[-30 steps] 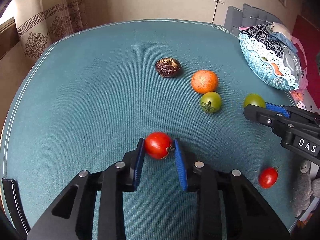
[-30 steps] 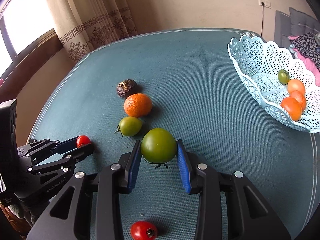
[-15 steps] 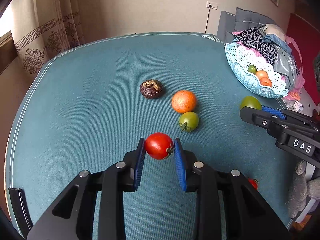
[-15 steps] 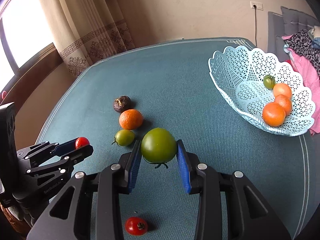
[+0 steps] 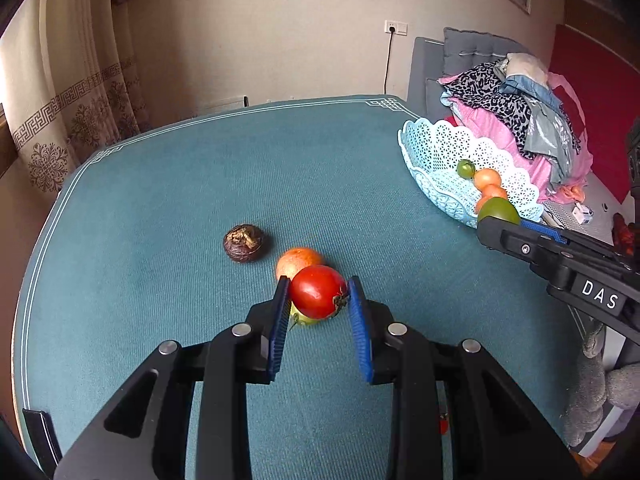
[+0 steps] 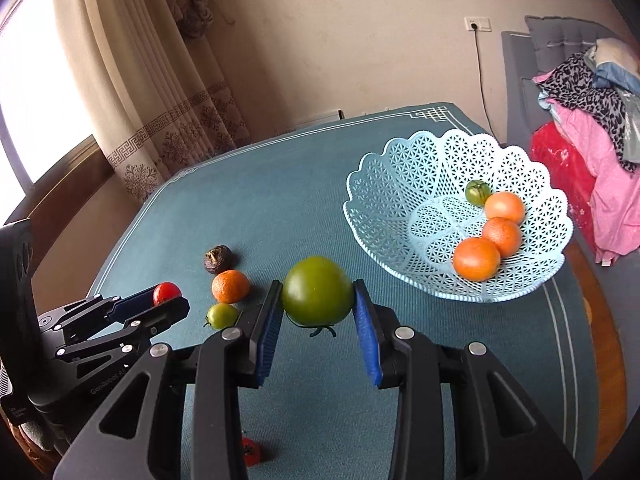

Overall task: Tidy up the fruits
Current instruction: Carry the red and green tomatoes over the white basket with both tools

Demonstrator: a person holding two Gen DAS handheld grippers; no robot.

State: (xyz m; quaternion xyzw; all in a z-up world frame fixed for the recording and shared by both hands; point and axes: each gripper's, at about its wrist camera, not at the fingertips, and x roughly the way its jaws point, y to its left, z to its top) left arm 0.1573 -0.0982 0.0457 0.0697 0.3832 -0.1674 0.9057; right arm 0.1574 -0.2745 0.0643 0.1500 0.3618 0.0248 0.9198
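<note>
The table (image 6: 280, 200) under me is covered in a ribbed teal cloth with a thin white border line and a key-pattern corner. Plain beige wall (image 6: 360, 40) runs behind it, with a patterned cream curtain (image 6: 160, 120) at ten o'clock by the bright window and a heap of clothes (image 6: 592, 120) — pink, leopard-print, pale blue — on a grey sofa at two o'clock.

The pale-blue basket (image 6: 400, 184) sits at one o'clock in my right view: openwork plastic lattice, scalloped rim. In it lie three dimpled oranges (image 6: 476, 258) and a small green tomato (image 6: 477, 191), touching in a row.

My right gripper (image 6: 316, 312) holds the large green tomato (image 6: 317, 290) between its blue ridged pads, smooth and glossy, stem downward, lifted clear of the cloth. My left gripper (image 5: 318, 304) is clamped on the red tomato (image 5: 317, 291), also glossy and off the table.

On the cloth at ten o'clock of the right view sit a loose orange (image 6: 230, 286), a small green tomato (image 6: 221, 315) just beside it, and a wrinkled dark-brown fruit (image 6: 217, 259) — matte, shrivelled. A small red tomato (image 6: 251, 453) lies at six o'clock, half hidden by my fingers.
</note>
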